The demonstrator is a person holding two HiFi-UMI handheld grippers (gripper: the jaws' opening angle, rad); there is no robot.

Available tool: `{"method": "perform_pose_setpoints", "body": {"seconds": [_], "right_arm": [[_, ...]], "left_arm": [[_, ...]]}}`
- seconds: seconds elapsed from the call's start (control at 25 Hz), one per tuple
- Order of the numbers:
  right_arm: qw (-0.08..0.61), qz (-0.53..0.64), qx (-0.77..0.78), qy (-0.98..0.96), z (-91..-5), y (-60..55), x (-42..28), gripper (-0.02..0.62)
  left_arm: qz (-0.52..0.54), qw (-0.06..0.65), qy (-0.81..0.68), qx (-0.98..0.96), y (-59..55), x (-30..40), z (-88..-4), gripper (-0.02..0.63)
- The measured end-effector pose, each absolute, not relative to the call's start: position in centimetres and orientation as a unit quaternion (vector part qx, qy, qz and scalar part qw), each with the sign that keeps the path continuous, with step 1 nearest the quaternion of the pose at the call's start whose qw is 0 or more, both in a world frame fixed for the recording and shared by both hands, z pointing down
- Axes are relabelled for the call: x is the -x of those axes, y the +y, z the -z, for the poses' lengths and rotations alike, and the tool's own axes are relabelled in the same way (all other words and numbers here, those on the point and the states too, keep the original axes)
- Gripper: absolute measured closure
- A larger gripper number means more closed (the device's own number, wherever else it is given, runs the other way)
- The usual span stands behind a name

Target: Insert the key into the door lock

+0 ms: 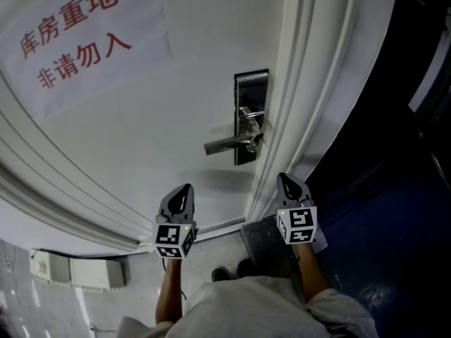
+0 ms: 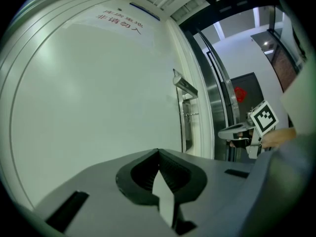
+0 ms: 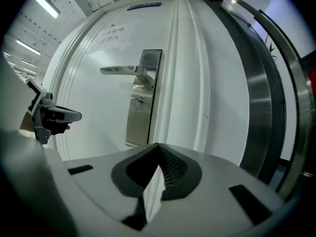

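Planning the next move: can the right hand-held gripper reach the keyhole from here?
Probably yes: nothing stands between the right hand-held gripper and the keyhole below the handle. Its jaws are shut and look empty.

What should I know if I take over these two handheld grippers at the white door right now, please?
Left gripper: jaws together, nothing between them, facing the white door panel to the left of the lock.
Right gripper: jaws together, nothing between them, facing the brushed steel lock plate, with its silver lever handle and the round keyhole below it.
No key shows in either gripper; whether one sits in the keyhole I cannot tell.
Done: nothing visible; both grippers are apart from the door.
Left: get the key, line it up with the keyhole, insert it.
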State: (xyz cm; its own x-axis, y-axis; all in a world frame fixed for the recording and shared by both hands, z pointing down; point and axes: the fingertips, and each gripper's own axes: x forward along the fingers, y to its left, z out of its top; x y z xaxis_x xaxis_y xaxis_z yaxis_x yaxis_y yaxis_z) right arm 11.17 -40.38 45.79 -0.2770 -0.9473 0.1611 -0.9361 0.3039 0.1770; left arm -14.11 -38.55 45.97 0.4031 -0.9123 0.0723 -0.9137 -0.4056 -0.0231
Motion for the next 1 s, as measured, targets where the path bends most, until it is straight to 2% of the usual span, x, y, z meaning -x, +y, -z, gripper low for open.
{"method": "perform_pose_setpoints", "body": {"seconds": [1.0], "right_arm": [[0.102, 0.043, -0.47, -0.876, -45.2, -41.7, 0.9, 0.574]], "left_arm": [[-0.033, 0.015, -0.644, -0.764, -34.7, 23.6, -45.7, 0.589]]}}
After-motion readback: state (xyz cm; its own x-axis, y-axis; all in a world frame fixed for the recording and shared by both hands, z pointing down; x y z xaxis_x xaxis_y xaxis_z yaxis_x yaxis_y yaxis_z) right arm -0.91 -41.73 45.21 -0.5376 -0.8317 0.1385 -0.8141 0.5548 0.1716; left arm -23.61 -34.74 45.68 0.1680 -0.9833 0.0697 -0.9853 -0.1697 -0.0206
